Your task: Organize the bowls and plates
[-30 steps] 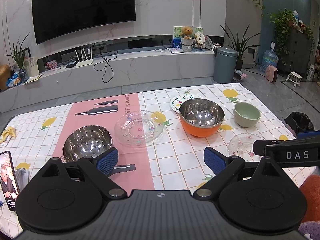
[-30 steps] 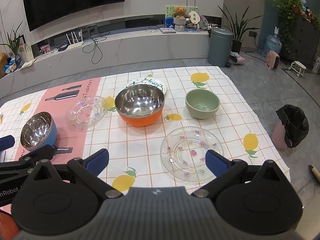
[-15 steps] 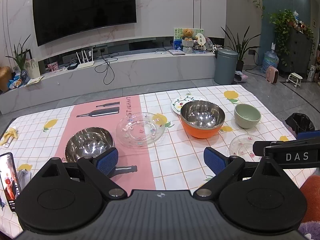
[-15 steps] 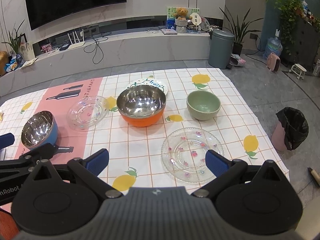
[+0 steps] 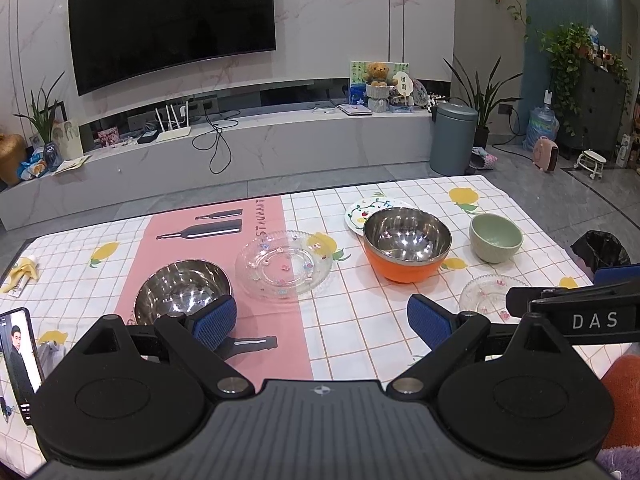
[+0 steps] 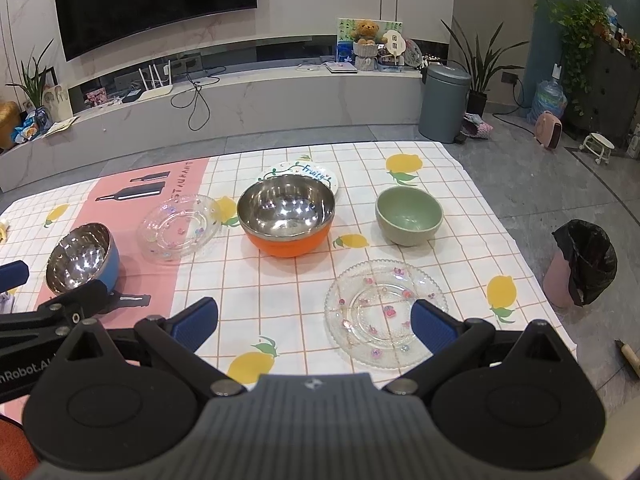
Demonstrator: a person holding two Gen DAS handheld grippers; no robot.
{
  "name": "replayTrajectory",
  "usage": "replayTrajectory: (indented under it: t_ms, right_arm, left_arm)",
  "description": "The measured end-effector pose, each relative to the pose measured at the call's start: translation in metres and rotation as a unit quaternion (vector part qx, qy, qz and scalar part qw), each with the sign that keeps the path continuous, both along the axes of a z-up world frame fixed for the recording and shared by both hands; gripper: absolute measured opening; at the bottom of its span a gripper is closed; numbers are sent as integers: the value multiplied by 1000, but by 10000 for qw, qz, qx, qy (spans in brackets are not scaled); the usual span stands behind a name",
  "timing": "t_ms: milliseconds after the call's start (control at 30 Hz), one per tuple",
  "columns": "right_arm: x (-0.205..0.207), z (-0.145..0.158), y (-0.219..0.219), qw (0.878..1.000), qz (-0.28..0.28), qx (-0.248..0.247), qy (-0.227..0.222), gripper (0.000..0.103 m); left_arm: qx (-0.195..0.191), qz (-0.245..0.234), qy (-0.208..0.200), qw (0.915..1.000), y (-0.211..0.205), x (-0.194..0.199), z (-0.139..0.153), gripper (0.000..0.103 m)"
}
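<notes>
Both claws have lifted a little; left claw (image 5: 320, 322) and right claw (image 6: 314, 320) stay wide apart above the desk (image 6: 280, 280).

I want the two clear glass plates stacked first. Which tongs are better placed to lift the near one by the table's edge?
Right. The right tongs hang open just short of the flower-dotted clear glass plate; the left tongs sit nearer the blue-sided steel bowl.
</notes>
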State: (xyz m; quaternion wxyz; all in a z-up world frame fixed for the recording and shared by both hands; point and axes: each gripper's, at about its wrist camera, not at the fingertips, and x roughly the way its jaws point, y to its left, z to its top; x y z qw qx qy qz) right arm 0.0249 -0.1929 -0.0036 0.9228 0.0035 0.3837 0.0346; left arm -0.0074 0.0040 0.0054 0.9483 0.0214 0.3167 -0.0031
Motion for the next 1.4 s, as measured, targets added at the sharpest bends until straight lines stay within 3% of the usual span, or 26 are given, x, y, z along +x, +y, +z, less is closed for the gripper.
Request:
replayTrajectory:
  t_ms: [1400]
  right_arm:
    - [1, -5, 2, 10000, 50, 62, 32, 100]
  left_arm:
    - [-75, 6, -14, 10000, 4, -1, 1, 103]
